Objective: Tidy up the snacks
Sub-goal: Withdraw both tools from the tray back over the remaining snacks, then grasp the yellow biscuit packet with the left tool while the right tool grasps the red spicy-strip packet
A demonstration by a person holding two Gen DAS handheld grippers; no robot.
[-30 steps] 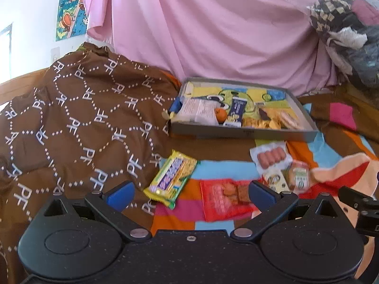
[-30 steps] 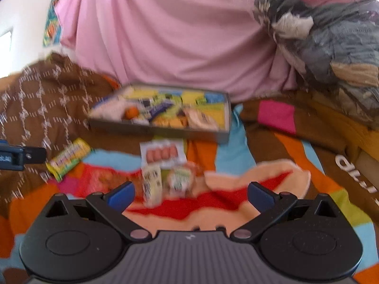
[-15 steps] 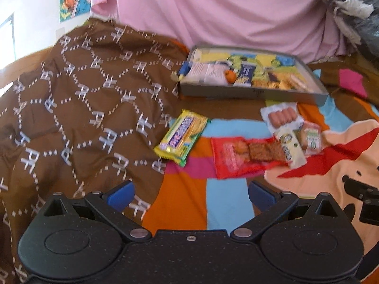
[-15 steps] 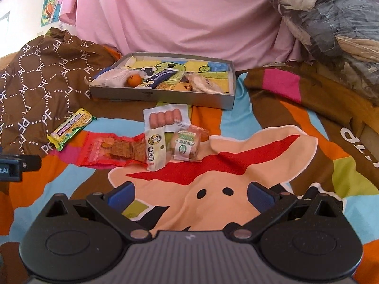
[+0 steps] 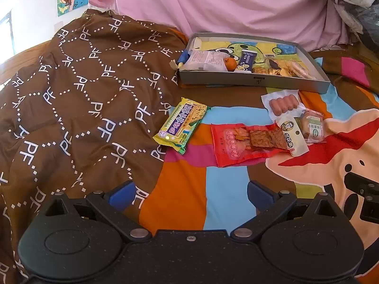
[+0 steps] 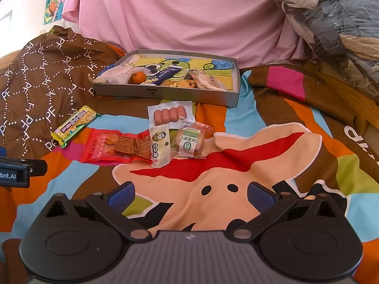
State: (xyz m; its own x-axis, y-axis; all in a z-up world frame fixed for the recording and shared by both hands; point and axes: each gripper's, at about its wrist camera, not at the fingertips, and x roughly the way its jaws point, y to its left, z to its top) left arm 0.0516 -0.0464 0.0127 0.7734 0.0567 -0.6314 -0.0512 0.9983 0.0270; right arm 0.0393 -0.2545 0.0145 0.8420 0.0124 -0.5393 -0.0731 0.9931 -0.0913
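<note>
Tray point(image 5: 253, 80), far centre: holds several snacks already, among them a white packet point(image 5: 205, 60), an orange point(image 5: 230, 63) and a blue bar point(image 5: 246, 61).

Bedspread point(image 5: 227, 184), nearer: five left out, the yellow bar point(image 5: 181, 124), red packet point(image 5: 246, 142), sausage pack point(image 5: 281, 101), cream packet point(image 5: 292, 136) and small cake point(image 5: 312, 127).

Left gripper point(image 5: 189, 195) and right gripper point(image 6: 189, 195): fingers spread, empty, short of the snacks.

Judged part done.

The small print on the yellow-green rectangular snack wrapper point(image 5: 181, 125) is too small to read. The cream oblong packet point(image 6: 160, 147) covers one end of the red plastic pouch point(image 6: 113, 148). The left picture edge cuts off the dark device point(image 6: 16, 172), its lettering incomplete.
</note>
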